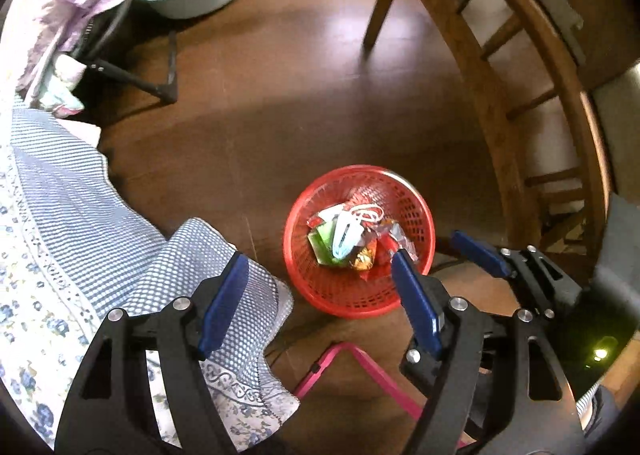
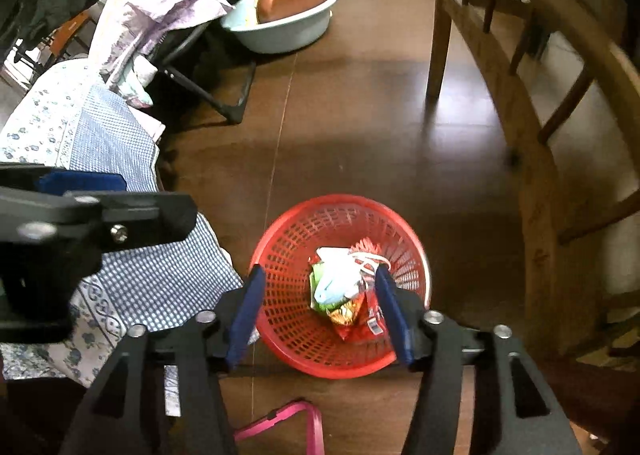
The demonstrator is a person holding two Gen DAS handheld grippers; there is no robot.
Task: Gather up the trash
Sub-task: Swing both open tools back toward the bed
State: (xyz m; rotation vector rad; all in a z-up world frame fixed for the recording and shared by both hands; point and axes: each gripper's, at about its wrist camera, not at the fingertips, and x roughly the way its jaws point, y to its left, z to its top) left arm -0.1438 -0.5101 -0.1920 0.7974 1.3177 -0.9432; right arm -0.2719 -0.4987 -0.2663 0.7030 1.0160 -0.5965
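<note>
Two grippers hang above a red basket (image 2: 340,287) on the dark wood floor (image 2: 360,127); crumpled wrappers and trash (image 2: 344,291) lie piled inside it. The right gripper (image 2: 320,295) is spread wide and empty, the pile between its fingertips at 12 o'clock. The left gripper (image 1: 320,267), likewise open and empty, has the basket at 1 o'clock.

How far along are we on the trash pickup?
Done: wrappers and a face mask lie in the red basket on the floor. In hand: nothing; left gripper and right gripper both show open, empty jaws. Left: no loose trash visible on the floor.
</note>
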